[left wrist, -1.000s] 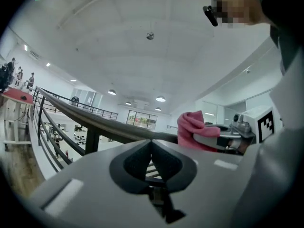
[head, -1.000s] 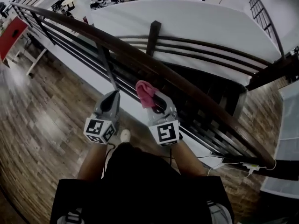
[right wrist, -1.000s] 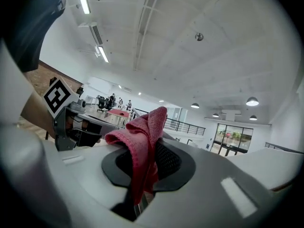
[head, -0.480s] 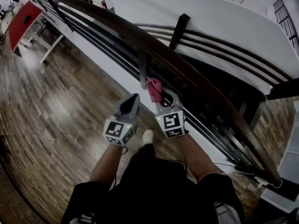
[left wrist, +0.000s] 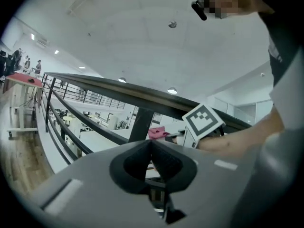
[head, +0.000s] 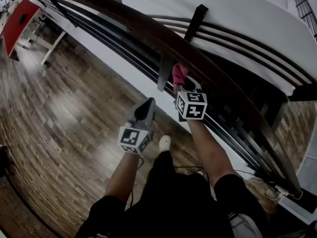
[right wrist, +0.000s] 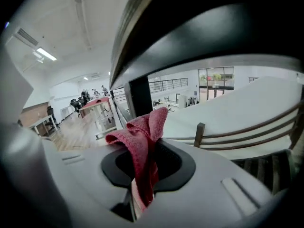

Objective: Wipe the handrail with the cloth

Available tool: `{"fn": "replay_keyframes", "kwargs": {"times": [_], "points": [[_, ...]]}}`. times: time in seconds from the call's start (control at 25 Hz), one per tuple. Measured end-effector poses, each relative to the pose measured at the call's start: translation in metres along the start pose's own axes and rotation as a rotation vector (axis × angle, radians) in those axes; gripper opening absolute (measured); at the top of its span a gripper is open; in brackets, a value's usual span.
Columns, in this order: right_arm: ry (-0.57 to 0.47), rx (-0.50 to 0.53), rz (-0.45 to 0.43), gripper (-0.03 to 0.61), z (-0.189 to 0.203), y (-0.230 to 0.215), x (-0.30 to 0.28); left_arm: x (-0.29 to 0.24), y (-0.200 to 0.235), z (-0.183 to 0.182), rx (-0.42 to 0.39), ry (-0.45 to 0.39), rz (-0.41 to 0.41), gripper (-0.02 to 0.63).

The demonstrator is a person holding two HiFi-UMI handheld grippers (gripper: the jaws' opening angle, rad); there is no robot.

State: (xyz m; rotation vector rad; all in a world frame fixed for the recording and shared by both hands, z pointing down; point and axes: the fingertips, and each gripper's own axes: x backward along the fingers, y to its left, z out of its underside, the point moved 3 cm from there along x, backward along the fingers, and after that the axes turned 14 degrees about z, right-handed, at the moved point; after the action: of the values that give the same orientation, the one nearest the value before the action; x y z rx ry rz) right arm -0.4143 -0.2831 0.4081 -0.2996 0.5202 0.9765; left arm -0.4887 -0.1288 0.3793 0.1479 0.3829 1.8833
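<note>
A dark wooden handrail (head: 148, 31) runs diagonally across the head view, above dark metal bars. My right gripper (head: 184, 86) is shut on a pink cloth (head: 179, 75), which is raised just under the rail beside a flat upright post (head: 164, 72). In the right gripper view the cloth (right wrist: 142, 141) bunches out of the shut jaws, close below the handrail (right wrist: 199, 37). My left gripper (head: 147, 105) hangs lower and to the left, shut and holding nothing. In the left gripper view the handrail (left wrist: 142, 96) crosses ahead, with the cloth (left wrist: 159, 133) and the right gripper's marker cube beyond.
Wooden plank floor (head: 59, 113) lies at the left. A red-topped table (head: 17, 21) stands far left. Beyond the railing curves a white wall (head: 233, 24) over a stairwell. A white power strip with cable (head: 285, 193) lies near the rail's base at lower right. My shoe (head: 164, 143) shows below.
My right gripper has risen with the cloth, from below the bars up to just under the handrail. The left gripper stayed low. The head view shifted along the railing.
</note>
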Motion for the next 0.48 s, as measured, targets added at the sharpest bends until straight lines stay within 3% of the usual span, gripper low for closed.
{"fn": "replay_keyframes", "kwargs": {"times": [0.24, 0.48], "points": [[0.005, 0.035, 0.05, 0.051, -0.008, 0.002, -0.017, -0.012, 0.016, 0.012, 0.026, 0.006, -0.02, 0.0], [0.1, 0.303, 0.085, 0.051, 0.002, 0.006, -0.033, -0.02, 0.02, 0.017, 0.034, 0.049, -0.034, 0.0]]}}
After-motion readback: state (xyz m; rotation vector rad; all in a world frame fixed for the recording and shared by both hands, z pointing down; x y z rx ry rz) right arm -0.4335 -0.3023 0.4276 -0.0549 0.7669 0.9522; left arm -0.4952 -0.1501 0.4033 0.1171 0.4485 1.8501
